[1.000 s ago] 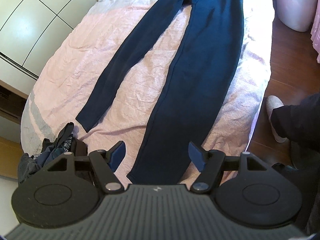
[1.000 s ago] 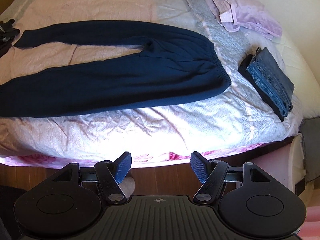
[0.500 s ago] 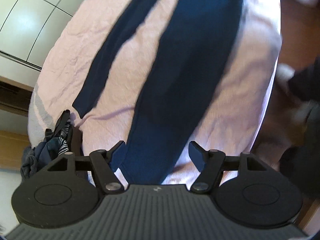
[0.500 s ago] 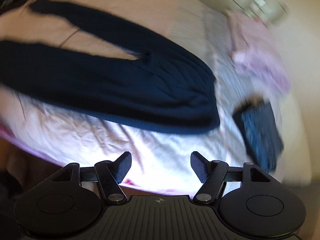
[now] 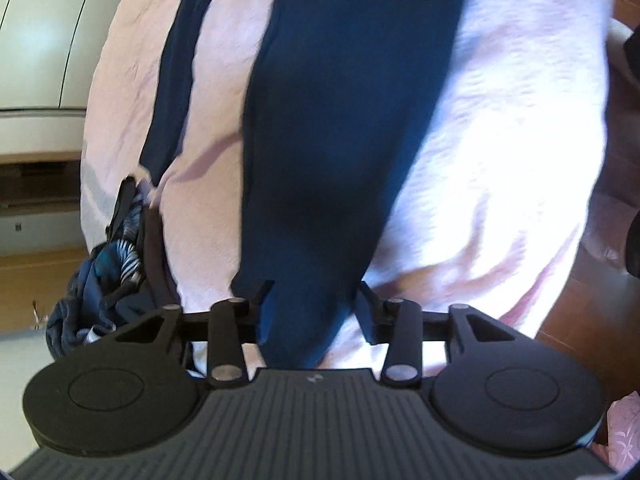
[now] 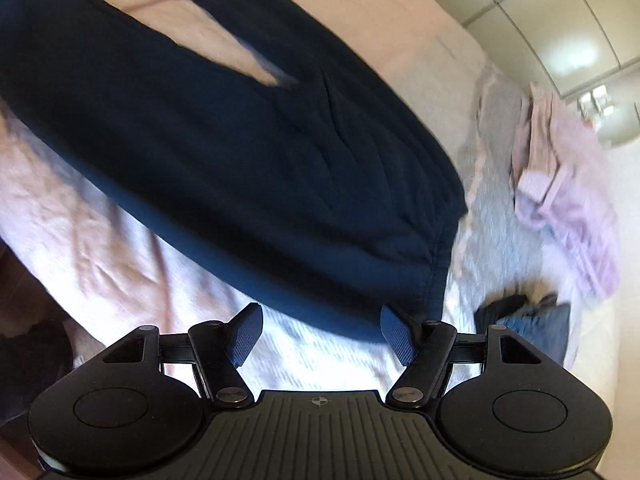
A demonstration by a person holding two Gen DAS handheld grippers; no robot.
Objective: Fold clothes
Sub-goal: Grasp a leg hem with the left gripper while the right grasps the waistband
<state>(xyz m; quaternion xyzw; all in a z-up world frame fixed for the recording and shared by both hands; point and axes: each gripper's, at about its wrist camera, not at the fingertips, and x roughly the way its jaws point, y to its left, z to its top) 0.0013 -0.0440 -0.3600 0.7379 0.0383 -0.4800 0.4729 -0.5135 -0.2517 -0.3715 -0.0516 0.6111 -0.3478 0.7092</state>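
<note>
Dark navy trousers (image 5: 332, 128) lie flat on the pink bed cover (image 5: 500, 128). In the left wrist view the near leg's cuff lies between the fingers of my left gripper (image 5: 312, 300), which is open around it. In the right wrist view the waistband end (image 6: 312, 184) fills the middle. My right gripper (image 6: 322, 330) is open just below the waistband's near corner, its right finger (image 6: 394, 332) at the hem.
A heap of dark and striped clothes (image 5: 108, 272) lies at the bed's left edge. Folded jeans (image 6: 532, 324) and a crumpled lilac garment (image 6: 568, 200) lie beyond the waistband. Wooden floor (image 5: 624, 100) runs along the bed. White wardrobe doors (image 5: 40, 32) stand behind.
Both grippers have moved down and forward to the trousers: the left onto the near cuff, the right up to the waistband corner. Both stay open.
</note>
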